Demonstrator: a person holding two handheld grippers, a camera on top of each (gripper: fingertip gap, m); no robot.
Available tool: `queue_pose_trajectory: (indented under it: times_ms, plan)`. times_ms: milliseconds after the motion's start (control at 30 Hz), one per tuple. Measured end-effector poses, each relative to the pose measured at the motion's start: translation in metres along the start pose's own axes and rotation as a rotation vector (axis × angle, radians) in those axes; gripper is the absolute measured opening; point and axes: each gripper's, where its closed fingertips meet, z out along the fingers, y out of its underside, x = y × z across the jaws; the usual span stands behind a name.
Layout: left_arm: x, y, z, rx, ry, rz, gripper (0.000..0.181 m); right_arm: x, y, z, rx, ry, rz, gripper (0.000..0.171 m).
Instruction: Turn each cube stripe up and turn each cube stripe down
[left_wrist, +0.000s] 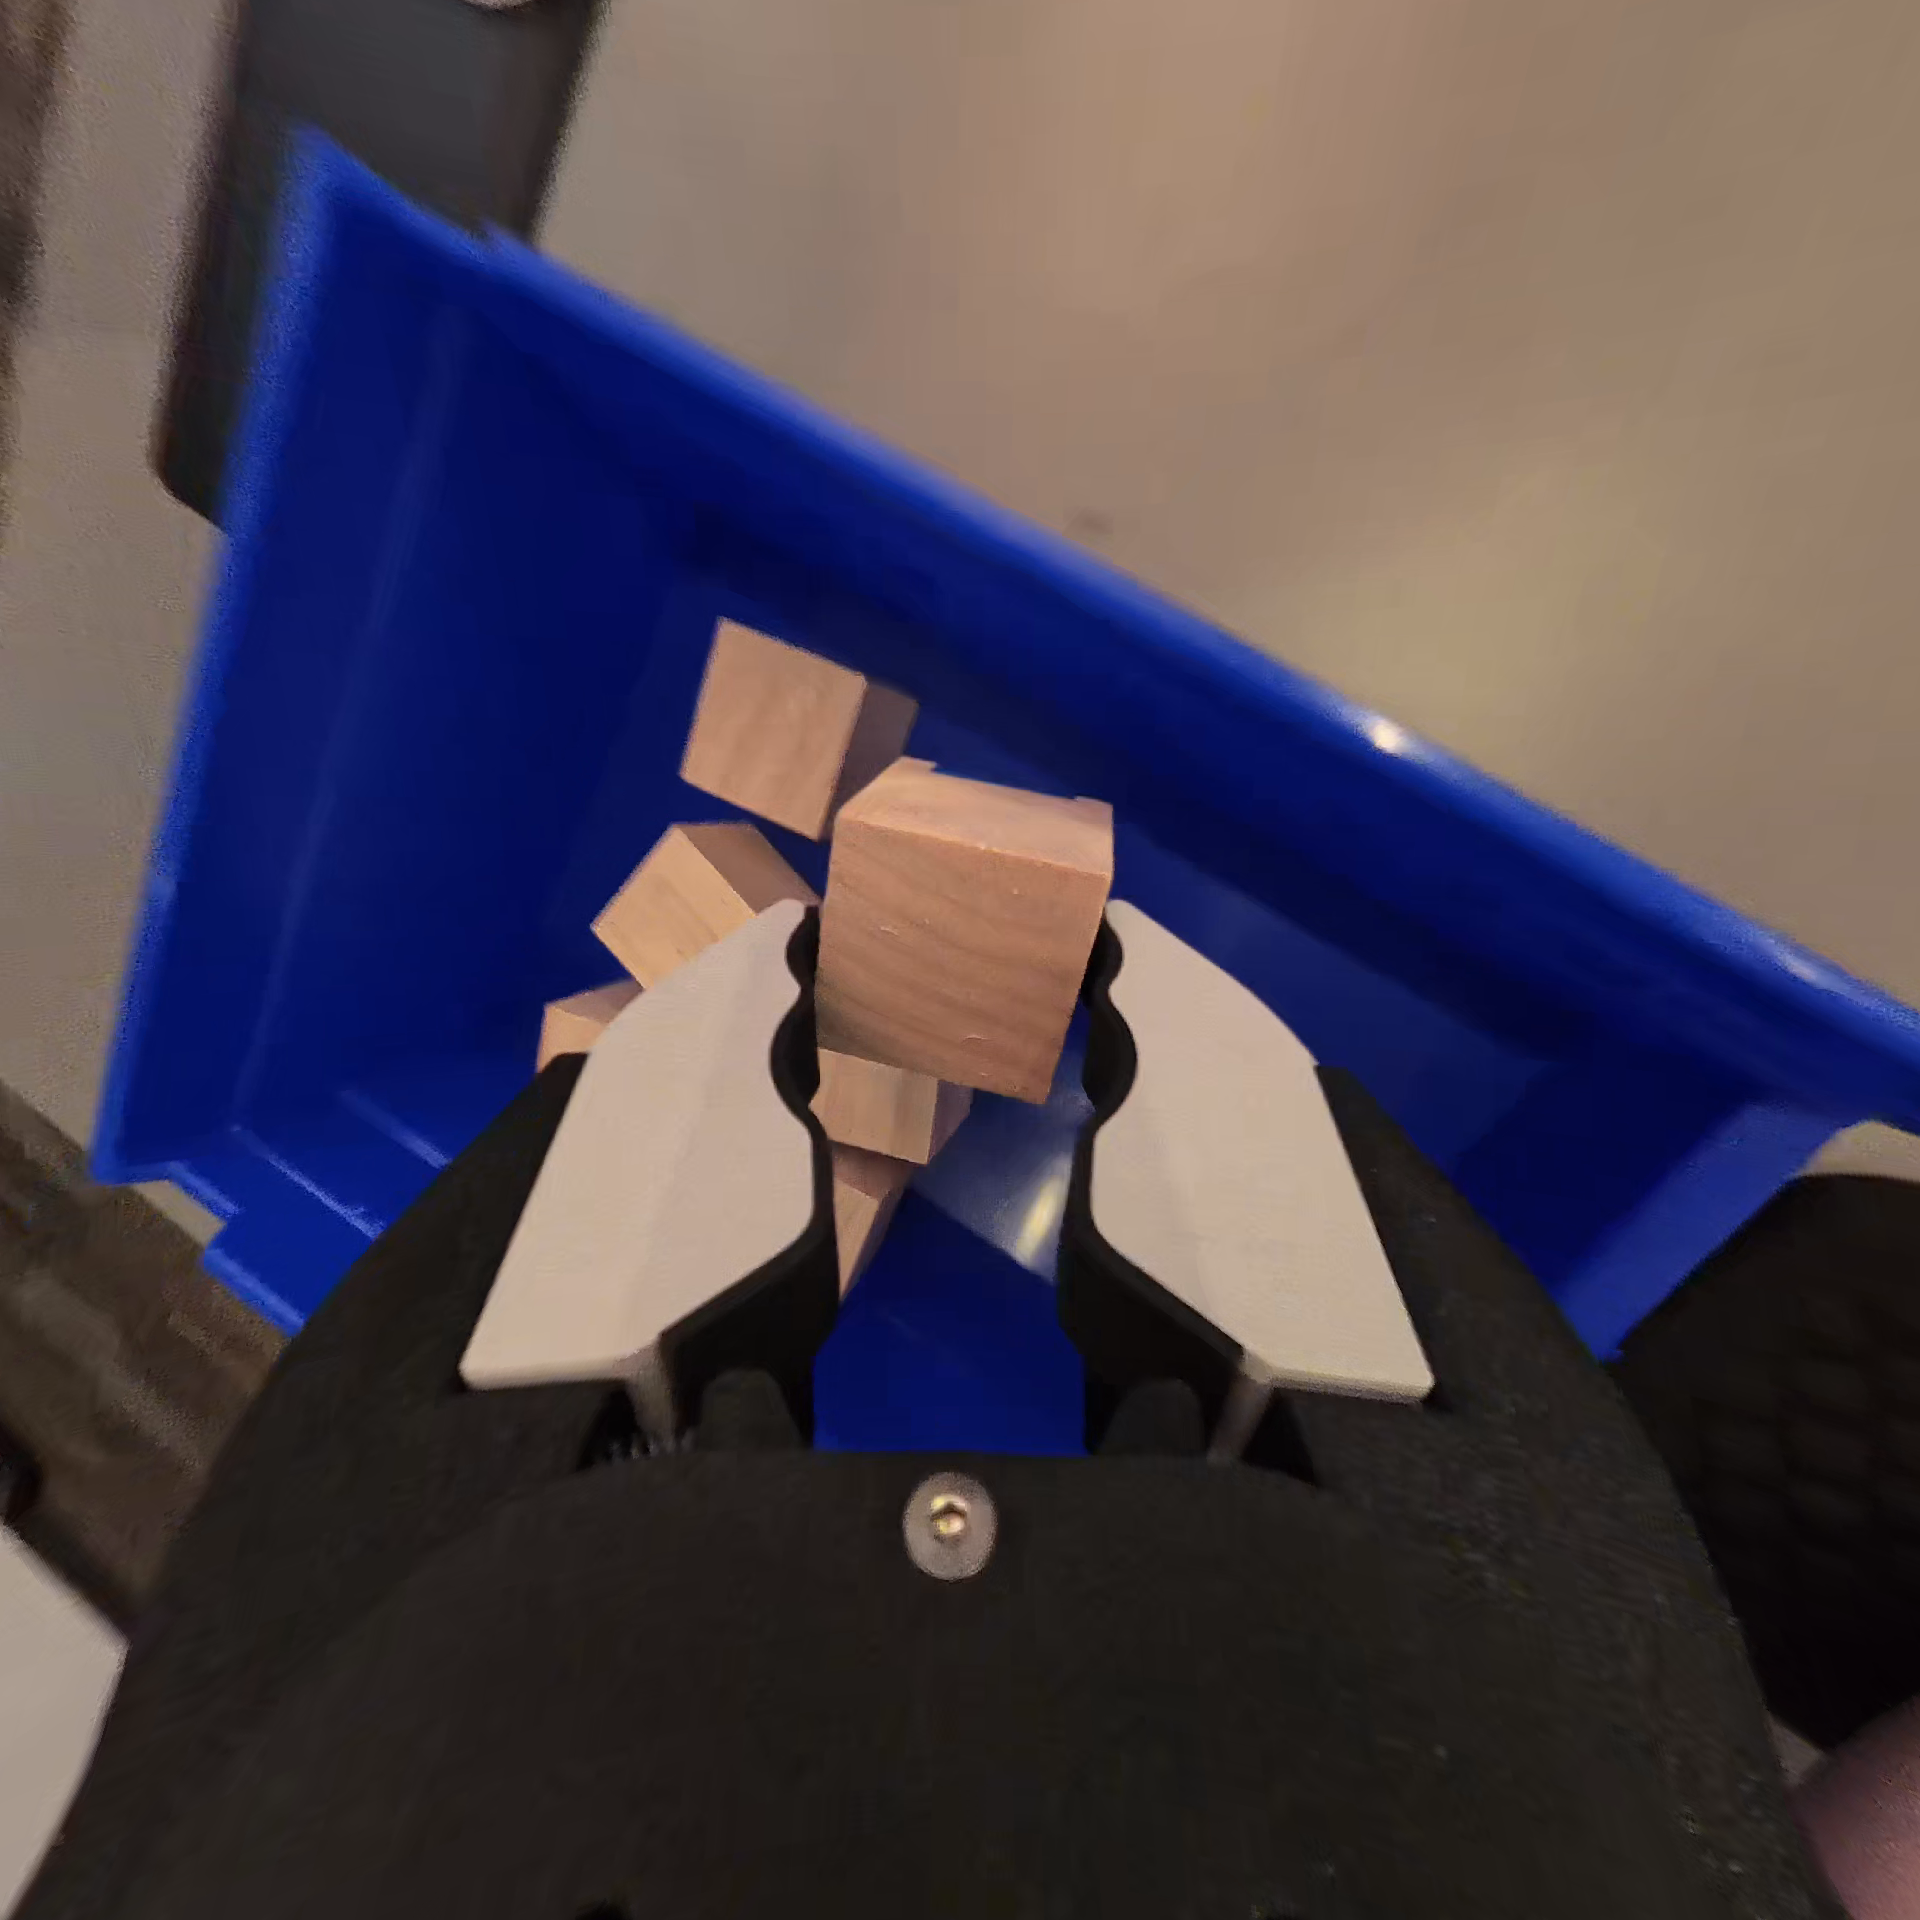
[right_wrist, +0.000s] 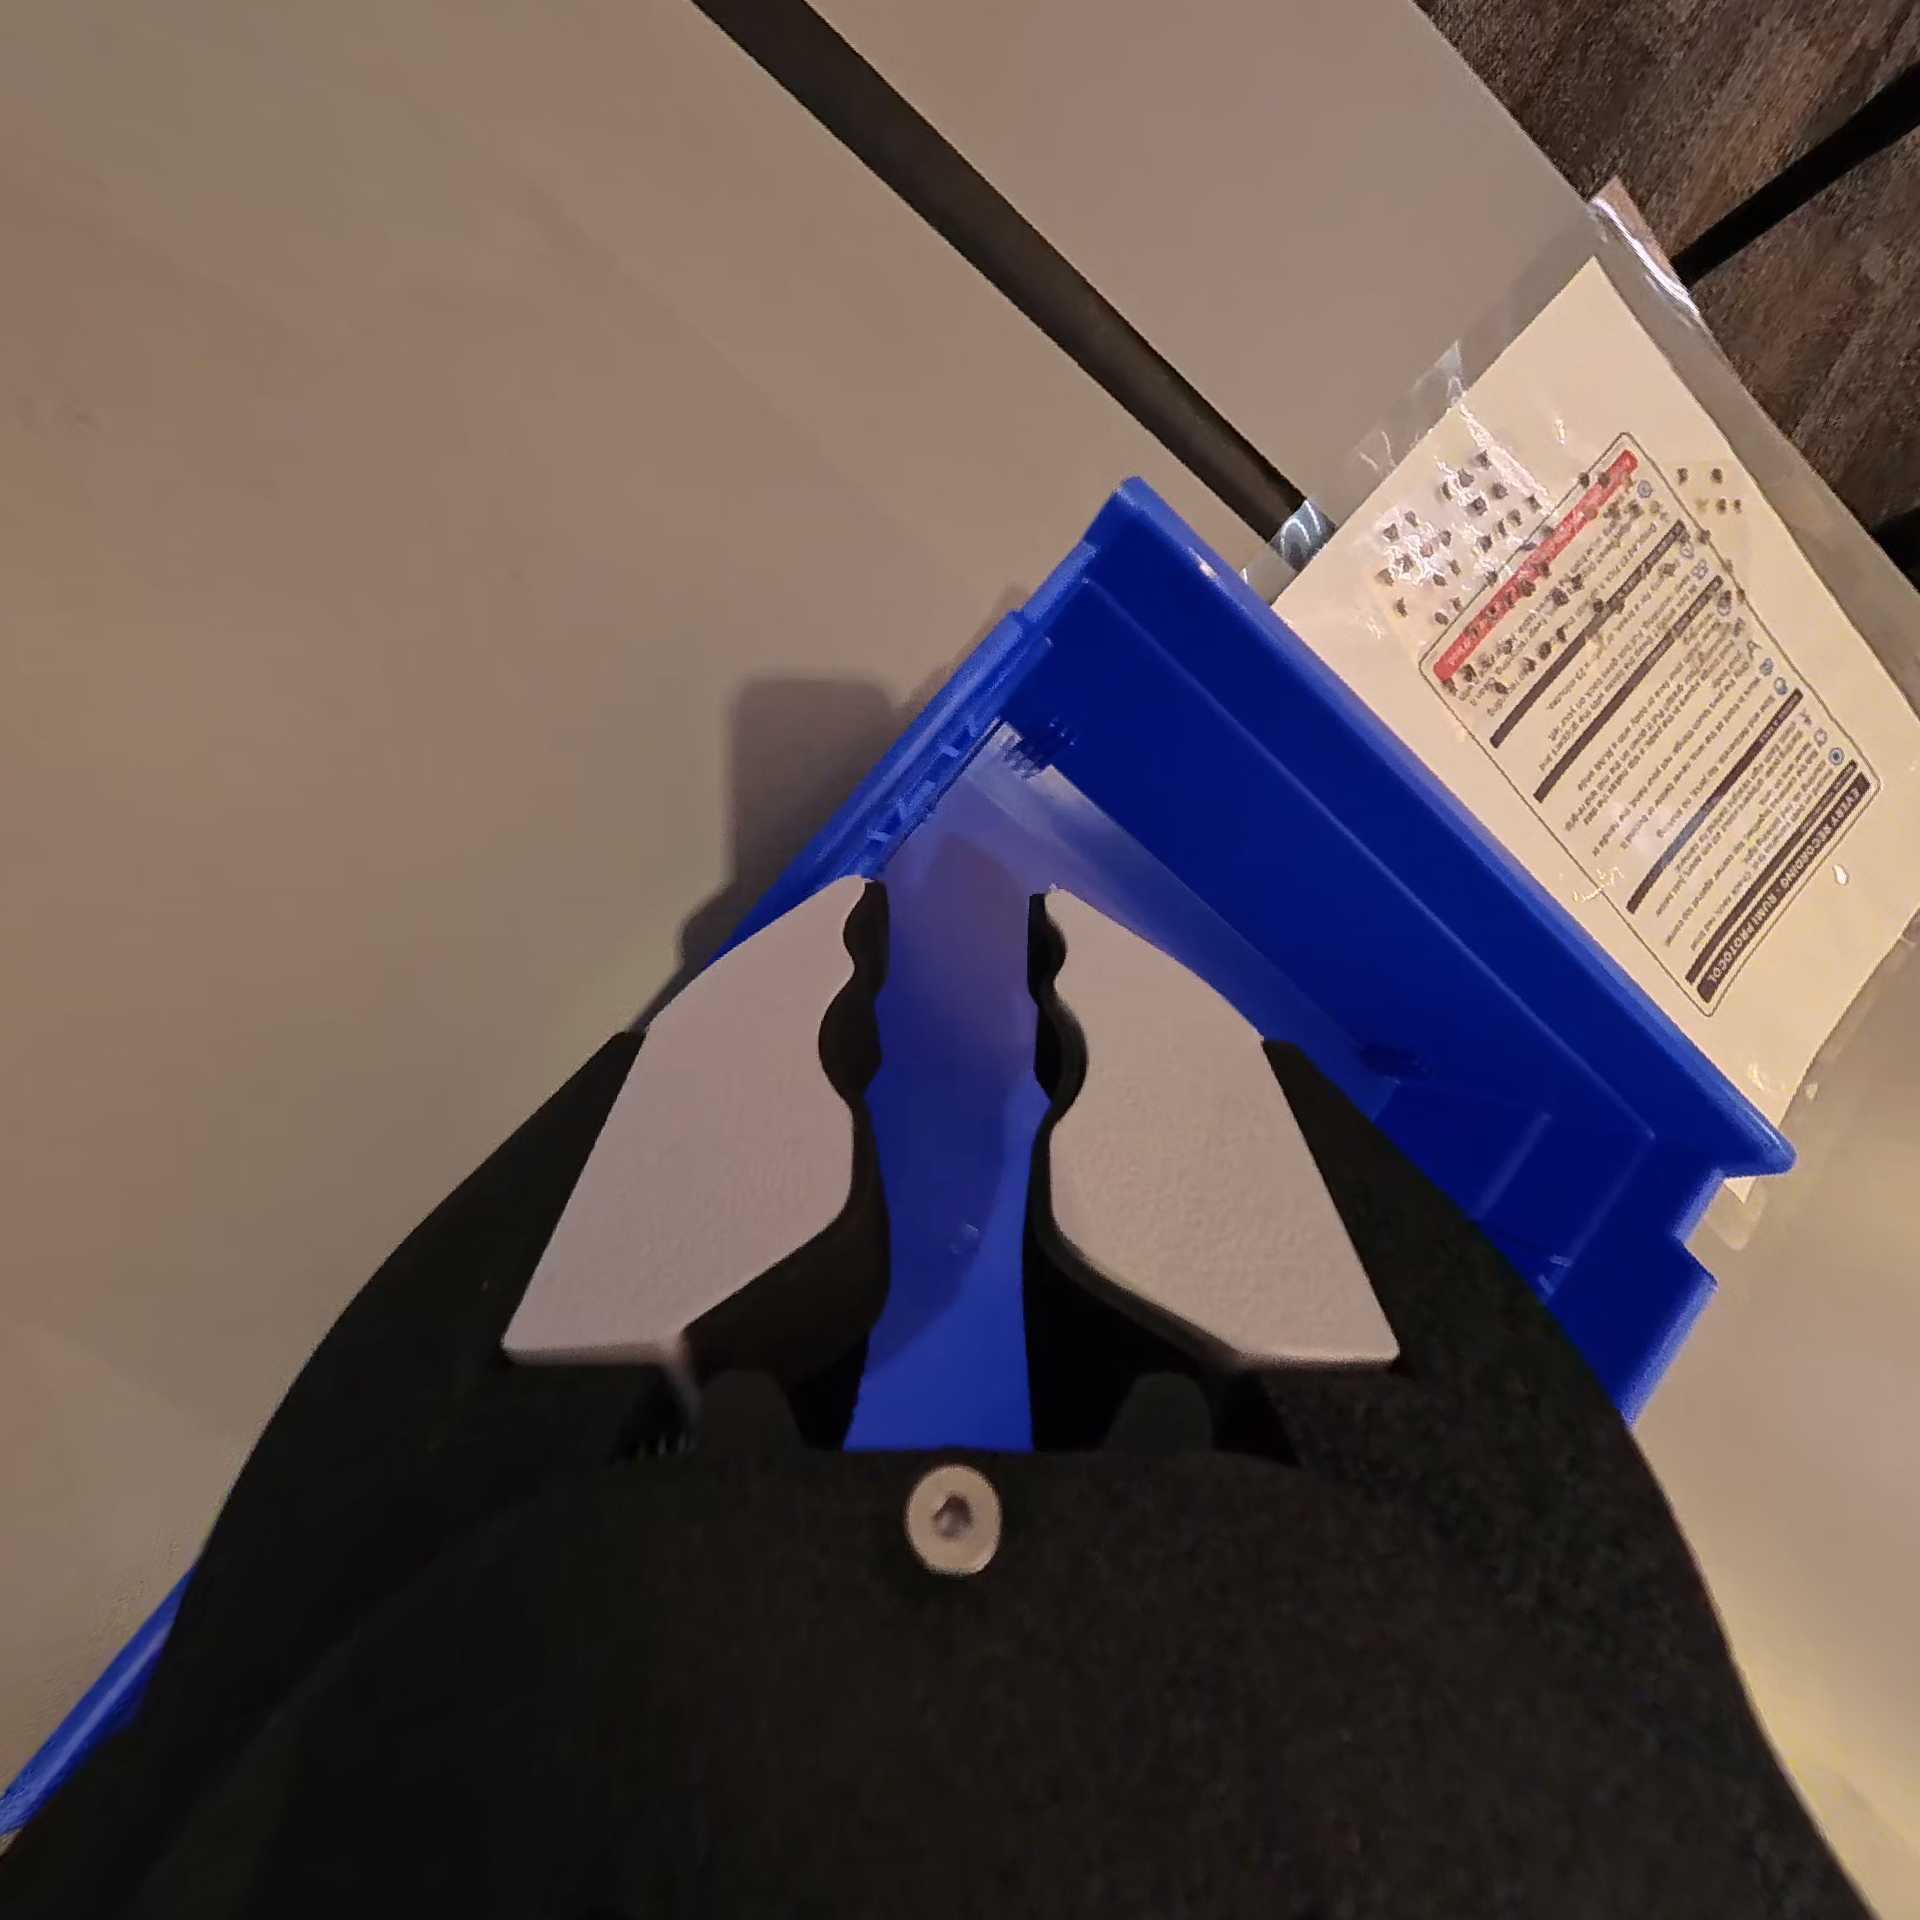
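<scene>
My left gripper (left_wrist: 956, 914) is shut on a plain wooden cube (left_wrist: 951, 977) and holds it by two opposite sides above a blue plastic bin (left_wrist: 416, 727). No stripe shows on the faces of the cube that I can see. Several more wooden cubes lie loose in the bin below it, among them one at the back (left_wrist: 774, 722), one to the left (left_wrist: 686, 914) and one under the held cube (left_wrist: 878, 1107). My right gripper (right_wrist: 954, 894) is open and empty over the inner corner of a blue bin (right_wrist: 1299, 831); no cubes show in that view.
The bins rest on a pale grey tabletop (right_wrist: 416, 520). A printed sheet in a clear plastic sleeve (right_wrist: 1621, 727) lies beyond the bin in the right wrist view. A dark gap (right_wrist: 1039, 281) runs across the table. A dark upright object (left_wrist: 364, 208) stands behind the bin.
</scene>
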Motion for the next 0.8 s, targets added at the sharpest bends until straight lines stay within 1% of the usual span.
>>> queue_pose_trajectory:
  times_ms: [100,167,233,267,333,367,433,467,500,567,633,667,733,800]
  plan:
    - [-0.011,-0.026,-0.039,0.213,-0.074,-0.029,0.049,-0.006,-0.007,-0.005,0.021,-0.001,-0.023,0.026]
    - [-0.008,-0.048,-0.068,0.378,-0.058,-0.065,0.049,-0.015,-0.018,-0.010,0.062,-0.018,-0.053,0.026]
    - [0.001,-0.079,-0.098,0.572,-0.002,-0.100,0.049,-0.028,-0.035,-0.018,0.131,-0.030,-0.104,0.026]
    - [0.009,-0.096,-0.111,0.664,0.051,-0.120,0.048,-0.038,-0.046,-0.023,0.179,-0.042,-0.143,0.026]
    - [0.032,-0.132,-0.132,0.824,0.224,-0.168,0.048,-0.067,-0.074,-0.038,0.325,-0.052,-0.285,0.030]
    - [0.044,-0.149,-0.140,0.890,0.329,-0.204,0.048,-0.087,-0.088,-0.048,0.407,-0.062,-0.373,0.034]
    - [0.070,-0.177,-0.152,0.991,0.575,-0.283,0.048,-0.125,-0.112,-0.066,0.547,-0.055,-0.488,0.052]
    - [0.082,-0.188,-0.155,1.015,0.701,-0.314,0.048,-0.144,-0.122,-0.074,0.611,-0.049,-0.527,0.060]
    - [0.094,-0.197,-0.155,1.017,0.808,-0.342,0.048,-0.165,-0.130,-0.082,0.671,-0.060,-0.570,0.064]
    - [0.117,-0.209,-0.147,0.977,0.959,-0.352,0.047,-0.205,-0.140,-0.096,0.783,-0.081,-0.656,0.074]
    - [0.141,-0.219,-0.141,0.936,1.043,-0.314,0.047,-0.239,-0.144,-0.107,0.880,-0.079,-0.742,0.073]
    - [0.152,-0.223,-0.139,0.918,1.076,-0.303,0.048,-0.251,-0.146,-0.113,0.925,-0.048,-0.777,0.072]
    - [0.172,-0.230,-0.140,0.896,1.139,-0.285,0.048,-0.269,-0.147,-0.124,1.011,0.010,-0.835,0.069]
    - [0.185,-0.235,-0.141,0.882,1.189,-0.279,0.048,-0.277,-0.150,-0.137,1.097,0.080,-0.850,0.066]
